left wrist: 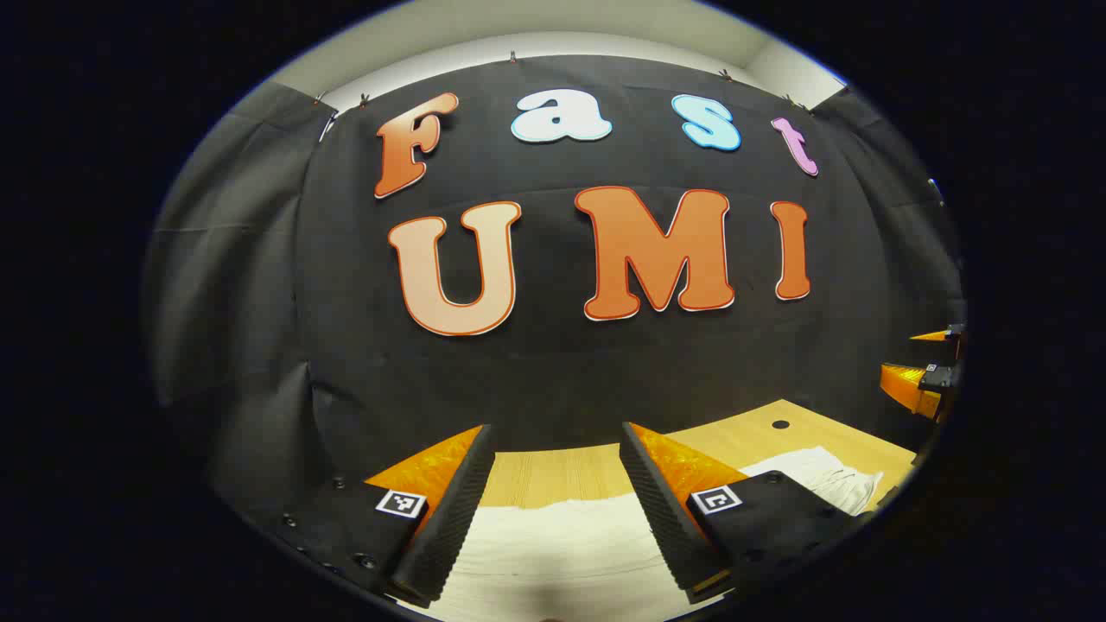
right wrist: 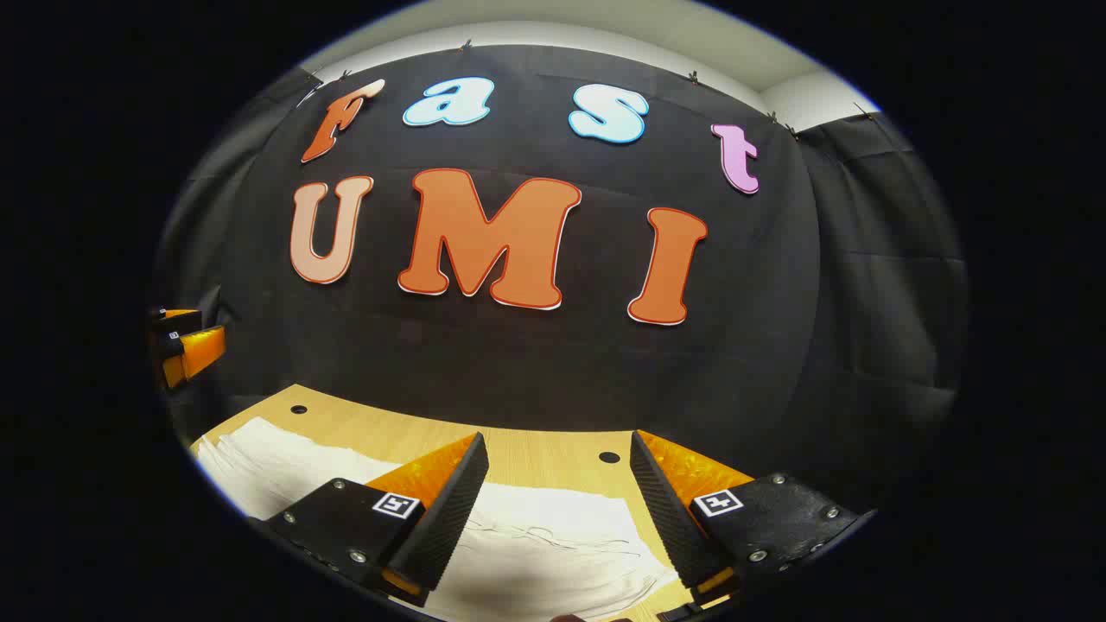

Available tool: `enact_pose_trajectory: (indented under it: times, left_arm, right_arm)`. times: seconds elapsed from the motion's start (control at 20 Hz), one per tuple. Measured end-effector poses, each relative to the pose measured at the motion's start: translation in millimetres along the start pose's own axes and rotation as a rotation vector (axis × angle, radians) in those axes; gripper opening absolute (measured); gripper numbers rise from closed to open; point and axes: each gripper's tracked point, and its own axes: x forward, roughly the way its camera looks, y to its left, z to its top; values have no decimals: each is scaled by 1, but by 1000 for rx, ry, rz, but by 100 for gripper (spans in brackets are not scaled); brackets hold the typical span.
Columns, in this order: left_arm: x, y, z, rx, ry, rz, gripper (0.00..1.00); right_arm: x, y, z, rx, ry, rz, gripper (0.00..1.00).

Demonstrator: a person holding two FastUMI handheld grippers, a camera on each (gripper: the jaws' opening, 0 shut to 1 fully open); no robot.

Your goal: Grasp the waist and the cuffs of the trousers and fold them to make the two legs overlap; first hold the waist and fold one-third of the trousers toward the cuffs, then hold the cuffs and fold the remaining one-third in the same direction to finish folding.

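Left gripper view: left tool (left wrist: 557, 466) apart over trousers (left wrist: 553, 544) | right tool (right wrist: 557, 475) apart

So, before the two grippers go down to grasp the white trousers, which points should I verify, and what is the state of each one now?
1. Left gripper open: ok, its jaws stand wide apart with nothing between them.
2. Right gripper open: ok, also wide apart and empty.
3. White fabric trousers lying on the light wooden table: ok, spread below both grippers.
4. Each gripper above cloth: ok, white fabric shows between the fingers in both views.
5. Which end is waist and which is cuffs: cannot tell.
6. Legs already overlapped: cannot tell.
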Motion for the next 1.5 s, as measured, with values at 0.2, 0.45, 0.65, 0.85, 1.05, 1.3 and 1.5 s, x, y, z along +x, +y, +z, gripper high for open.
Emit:
enact_pose_trajectory:
  times: [0.2, 0.45, 0.65, 0.85, 1.05, 1.3, 1.5]
  left_arm:
    - [0, -2, 6, 21, -22, -2, 92]
    - [-3, 3, -3, 21, -8, 11, 96]
    - [-8, 7, -7, -1, -1, 23, 95]
    - [-10, 8, -12, -42, 2, 19, 96]
    - [-8, 20, -41, -111, 103, 31, 96]
    - [-10, 38, -82, -273, 242, 40, 94]
    - [-25, 60, -122, -368, 375, 62, 92]
  right_arm:
    - [-1, 0, -1, 1, 6, 4, 99]
    - [0, -2, -3, 1, 15, -2, 99]
    - [-1, -5, -4, -5, 19, -9, 99]
    - [1, -10, -7, -8, 29, -17, 99]
    - [3, -21, -21, -3, 79, -34, 99]
    - [8, -35, -45, 30, 167, -58, 99]
    - [12, -42, -78, 114, 279, -51, 100]
